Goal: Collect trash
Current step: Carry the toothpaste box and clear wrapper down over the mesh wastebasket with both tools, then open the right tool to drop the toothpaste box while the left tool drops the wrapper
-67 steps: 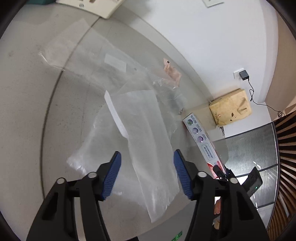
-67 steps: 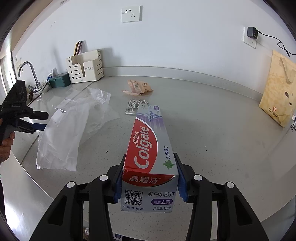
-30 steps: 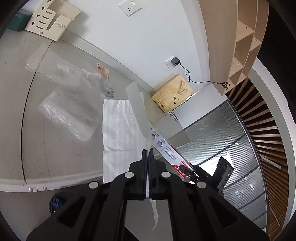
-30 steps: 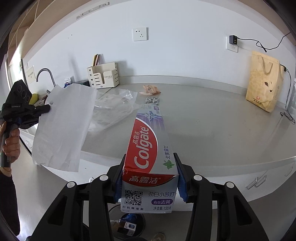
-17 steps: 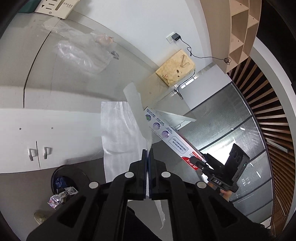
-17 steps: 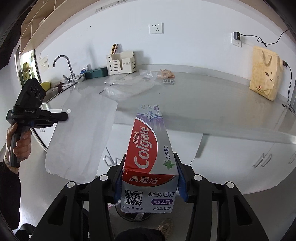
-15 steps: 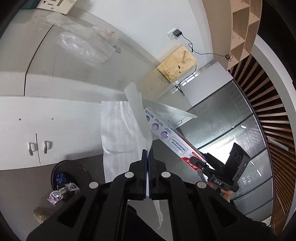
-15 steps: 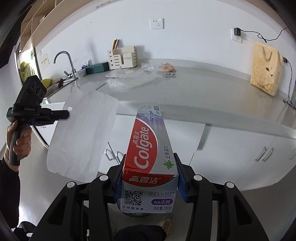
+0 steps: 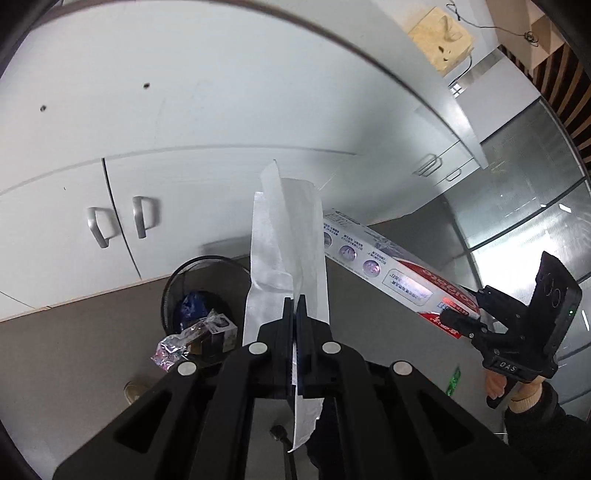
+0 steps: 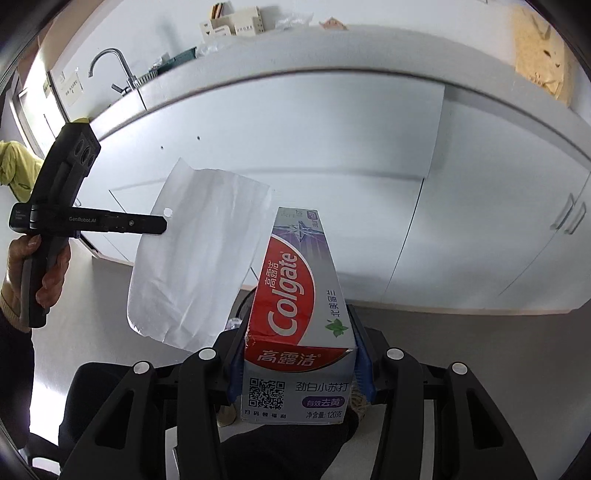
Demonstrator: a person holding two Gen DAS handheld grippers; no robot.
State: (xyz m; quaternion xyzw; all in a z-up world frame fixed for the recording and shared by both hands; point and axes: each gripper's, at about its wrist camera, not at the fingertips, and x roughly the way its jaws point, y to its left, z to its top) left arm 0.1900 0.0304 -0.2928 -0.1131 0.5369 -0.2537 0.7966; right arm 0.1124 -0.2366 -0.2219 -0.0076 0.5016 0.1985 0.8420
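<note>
Currently the left gripper (image 9: 295,306) has its jaws pinched flat on a white foam packing sheet (image 9: 286,243), which hangs in the air in front of the white cabinet doors (image 9: 74,192); in the right wrist view the same sheet (image 10: 195,254) drapes down from the left gripper (image 10: 162,223), with the person's left hand (image 10: 35,273) on the handle. The right gripper (image 10: 299,354) has its jaws clamped on the sides of a Colgate toothpaste box (image 10: 299,310), box pointing forward along the fingers, QR-code end toward the camera. From the left wrist view the toothpaste box (image 9: 391,275) sticks out level from the right gripper (image 9: 463,314), just beside the sheet's right edge; touching or apart, cannot tell. Below the sheet, a black mesh trash bin (image 9: 173,284) stands on the grey floor (image 9: 74,350) against the cabinets, with a blue wrapper (image 9: 192,302) and a small carton (image 9: 218,328) inside, and a crinkled foil wrapper (image 9: 170,350) at its near rim. Up on the tabletop (image 10: 332,40): clear plastic bag (image 10: 291,20), beige organizer (image 10: 240,22), kraft paper bag (image 10: 539,55), faucet (image 10: 118,70) far left.
</note>
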